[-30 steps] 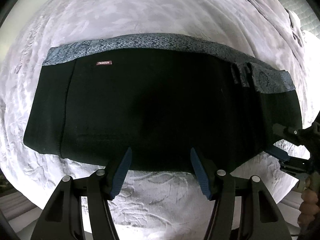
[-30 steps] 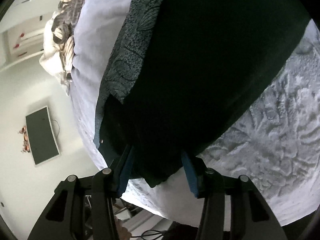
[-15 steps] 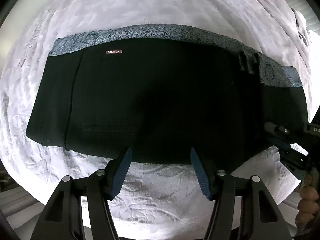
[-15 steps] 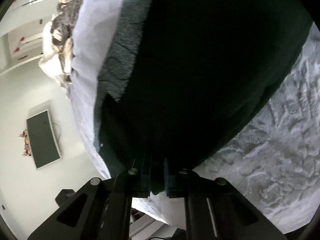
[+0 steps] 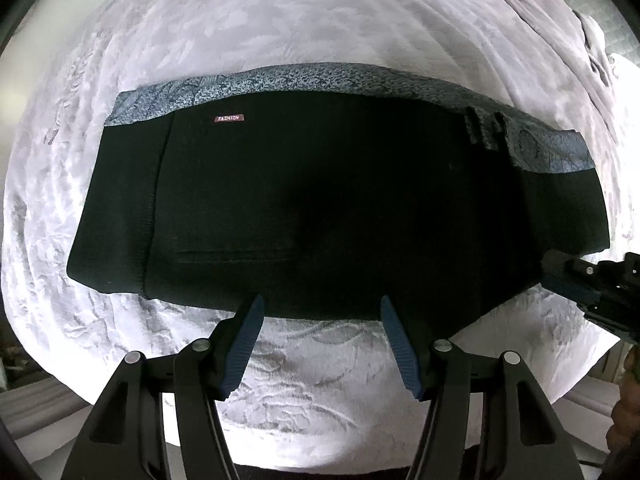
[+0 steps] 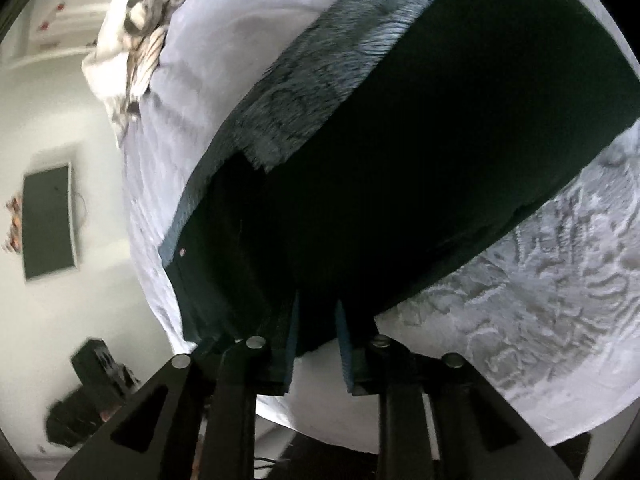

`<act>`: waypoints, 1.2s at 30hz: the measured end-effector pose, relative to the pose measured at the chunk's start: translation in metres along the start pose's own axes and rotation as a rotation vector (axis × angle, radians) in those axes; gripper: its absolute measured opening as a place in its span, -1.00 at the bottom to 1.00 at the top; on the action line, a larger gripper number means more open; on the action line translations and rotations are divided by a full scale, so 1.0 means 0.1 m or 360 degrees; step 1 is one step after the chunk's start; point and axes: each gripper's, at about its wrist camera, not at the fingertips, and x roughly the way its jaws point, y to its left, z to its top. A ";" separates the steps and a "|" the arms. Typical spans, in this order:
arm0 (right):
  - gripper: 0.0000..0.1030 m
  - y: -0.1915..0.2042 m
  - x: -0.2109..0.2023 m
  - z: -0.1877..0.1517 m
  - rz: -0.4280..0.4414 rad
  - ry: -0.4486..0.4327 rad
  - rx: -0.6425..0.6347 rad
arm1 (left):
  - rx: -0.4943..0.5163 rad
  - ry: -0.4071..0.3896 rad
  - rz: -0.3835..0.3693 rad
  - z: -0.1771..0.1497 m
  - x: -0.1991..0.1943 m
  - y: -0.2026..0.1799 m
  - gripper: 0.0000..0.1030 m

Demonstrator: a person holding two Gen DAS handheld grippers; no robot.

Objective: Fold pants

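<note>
The black pants (image 5: pixel 328 208) lie folded flat on the bed, with a blue-grey patterned band (image 5: pixel 304 78) along the far edge and a small "FASHION" label (image 5: pixel 229 118). My left gripper (image 5: pixel 322 312) is open and empty, its blue fingertips at the near edge of the pants. My right gripper (image 5: pixel 560 276) comes in at the pants' right end. In the right wrist view the right gripper (image 6: pixel 316 312) is shut on the near corner of the pants (image 6: pixel 420 168), with the cloth between its narrow jaws.
The bed is covered by a pale lavender textured spread (image 5: pixel 304 20). A crumpled striped cloth (image 6: pixel 136 36) lies at the far bed end. A dark wall screen (image 6: pixel 48 220) hangs beyond the bed, and dark equipment (image 6: pixel 88 396) stands on the floor.
My right gripper closed from open onto the corner of the pants and has lifted and turned a little. My left gripper stayed open and drew back slightly from the pants.
</note>
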 end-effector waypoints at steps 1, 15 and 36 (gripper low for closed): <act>-0.33 0.04 -0.01 -0.02 -0.0021 0.0003 -0.0036 | 0.0004 0.0011 0.0007 -0.01 0.00 0.01 0.25; 0.25 0.50 -0.12 -0.27 -0.0369 0.0015 -0.0435 | -0.0013 0.0016 0.0017 -0.06 -0.20 0.19 0.70; 0.73 1.17 -0.14 -0.53 -0.0721 -0.0073 -0.0879 | -0.0069 -0.0019 -0.0005 -0.09 -0.37 0.47 1.00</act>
